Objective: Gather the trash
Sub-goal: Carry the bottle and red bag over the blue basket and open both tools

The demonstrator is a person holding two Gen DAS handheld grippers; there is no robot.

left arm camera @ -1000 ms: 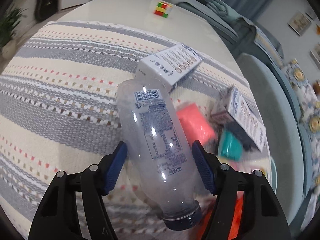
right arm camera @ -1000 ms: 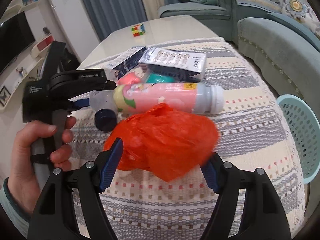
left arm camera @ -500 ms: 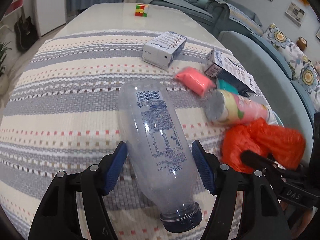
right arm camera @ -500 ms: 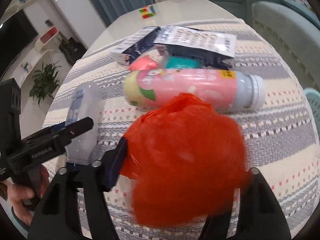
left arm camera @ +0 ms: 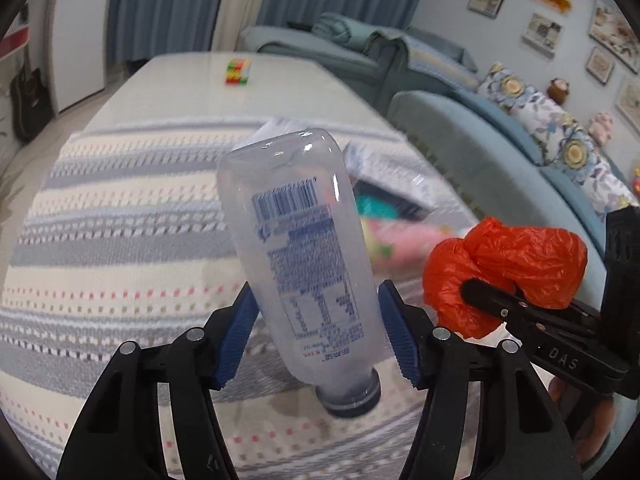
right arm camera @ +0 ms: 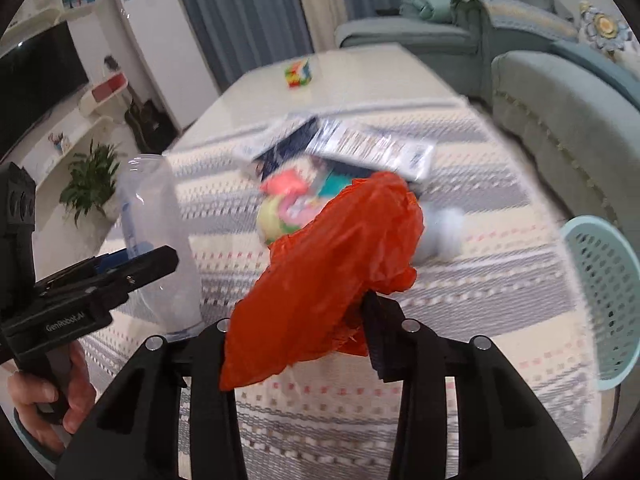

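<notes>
Above striped cloth (left arm camera: 120, 240) on worktop (left arm camera: 192, 76): left hand-held gripper (left arm camera: 316, 340), blue pads clamped on clear plastic bottle (left arm camera: 300, 248), bottle tilted, dark cap (left arm camera: 352, 400) nearest the camera, base pointing away, printed label and barcode facing up, held clear of the cloth. Beside it, to the right: right hand-held gripper (right arm camera: 296, 340), closed on crumpled orange plastic bag (right arm camera: 336, 272), bag bulging above and over the fingers and hiding the near pad; same bag (left arm camera: 508, 268) seen from the left wrist view, pinched by a black finger, lifted off the cloth. On cloth beyond both: pink-labelled bottle (right arm camera: 288, 212) lying on its side, white cap end (right arm camera: 444, 236) toward the right, blurred; coral-pink item (right arm camera: 284, 184) and teal item (right arm camera: 340, 184) just behind it, details too blurred to tell; two printed cartons (right arm camera: 372, 148) behind those, overlapping. At far end of worktop, well apart from the rest: colour cube (right arm camera: 298, 74). Off right edge of worktop: pale teal perforated basket (right arm camera: 604, 296). At lower left of right wrist view: person's left hand (right arm camera: 52, 392) wrapped around the black grip of the left tool.
</notes>
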